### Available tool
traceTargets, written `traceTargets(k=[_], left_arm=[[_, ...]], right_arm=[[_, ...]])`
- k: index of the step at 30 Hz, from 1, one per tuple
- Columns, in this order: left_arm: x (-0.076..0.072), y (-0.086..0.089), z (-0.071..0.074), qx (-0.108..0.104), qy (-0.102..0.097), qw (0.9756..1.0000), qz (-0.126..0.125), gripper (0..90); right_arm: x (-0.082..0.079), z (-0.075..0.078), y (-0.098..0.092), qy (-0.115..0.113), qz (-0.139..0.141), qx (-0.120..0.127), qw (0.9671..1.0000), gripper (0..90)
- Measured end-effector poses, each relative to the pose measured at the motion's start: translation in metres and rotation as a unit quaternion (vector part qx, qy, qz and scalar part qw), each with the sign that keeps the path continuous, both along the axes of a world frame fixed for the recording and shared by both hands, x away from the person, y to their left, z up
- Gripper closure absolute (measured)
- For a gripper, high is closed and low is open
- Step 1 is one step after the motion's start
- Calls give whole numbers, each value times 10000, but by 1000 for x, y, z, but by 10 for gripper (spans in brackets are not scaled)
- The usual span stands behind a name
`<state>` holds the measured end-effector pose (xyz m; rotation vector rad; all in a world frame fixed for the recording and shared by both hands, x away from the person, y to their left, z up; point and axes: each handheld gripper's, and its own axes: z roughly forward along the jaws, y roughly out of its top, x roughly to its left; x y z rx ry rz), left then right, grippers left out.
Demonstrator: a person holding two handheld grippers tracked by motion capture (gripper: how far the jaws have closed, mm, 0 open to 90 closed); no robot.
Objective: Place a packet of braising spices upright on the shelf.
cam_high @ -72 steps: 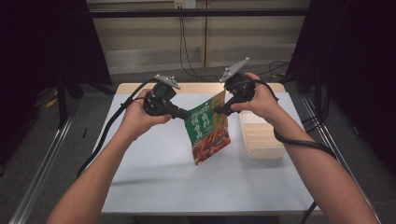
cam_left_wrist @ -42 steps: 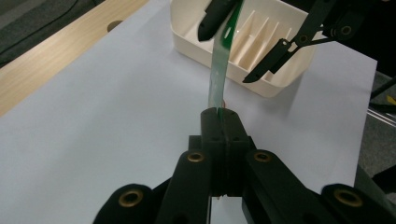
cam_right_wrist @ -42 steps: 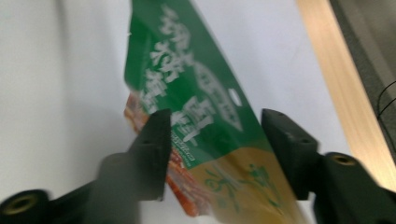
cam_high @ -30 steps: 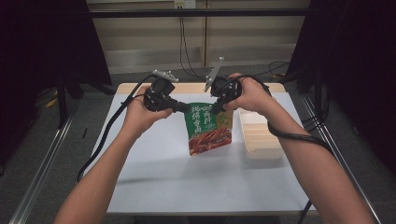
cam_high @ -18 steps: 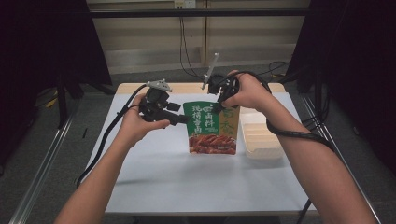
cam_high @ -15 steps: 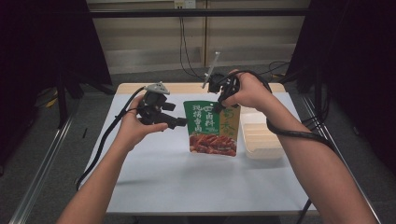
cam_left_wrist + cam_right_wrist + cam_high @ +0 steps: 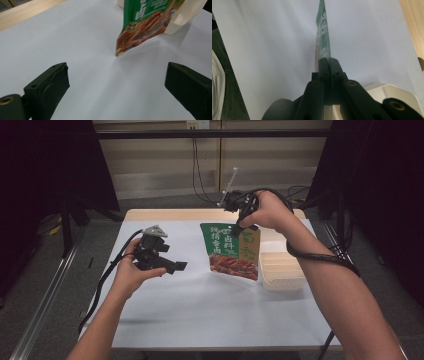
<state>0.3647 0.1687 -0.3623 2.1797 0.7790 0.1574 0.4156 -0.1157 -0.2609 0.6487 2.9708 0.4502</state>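
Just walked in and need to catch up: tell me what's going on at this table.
A person works with two handheld grippers. The right gripper is shut on the top edge of a green food pouch, holding it upright beside a cream slotted tray on the white table. The left gripper has just been opening; its jaws stand wide with nothing between them, off to the pouch's left and apart from it.
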Motion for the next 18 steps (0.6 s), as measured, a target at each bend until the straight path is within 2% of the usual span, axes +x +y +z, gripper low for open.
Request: traceTargets(k=[3, 5, 7, 11, 13, 15, 17, 18], left_arm=[[-4, 8, -7, -105, 72, 9999, 47, 53], [-6, 16, -15, -50, 96, 9998, 167, 54], [-7, 18, -18, -19, 144, 9998, 165, 57], [-8, 24, -28, 139, 186, 9995, 211, 55], [-9, 28, -30, 65, 195, 9994, 273, 55], [-10, 29, -32, 62, 185, 9994, 301, 54], [-11, 32, -35, 195, 185, 9992, 280, 45], [-11, 32, -36, 123, 215, 9993, 293, 45]], right_arm=[[2, 4, 0, 55, -37, 58, 10000, 900], [2, 5, 1, 42, -13, 110, 9999, 900], [2, 6, 2, 43, -103, 124, 9999, 900], [6, 9, 1, 31, -68, 65, 10000, 900], [7, 10, 1, 61, -141, 29, 9999, 900], [9, 12, 0, 49, -173, 9, 9998, 900], [11, 14, -1, 65, -162, -30, 9998, 900], [11, 14, -1, 65, -162, -30, 9998, 900]])
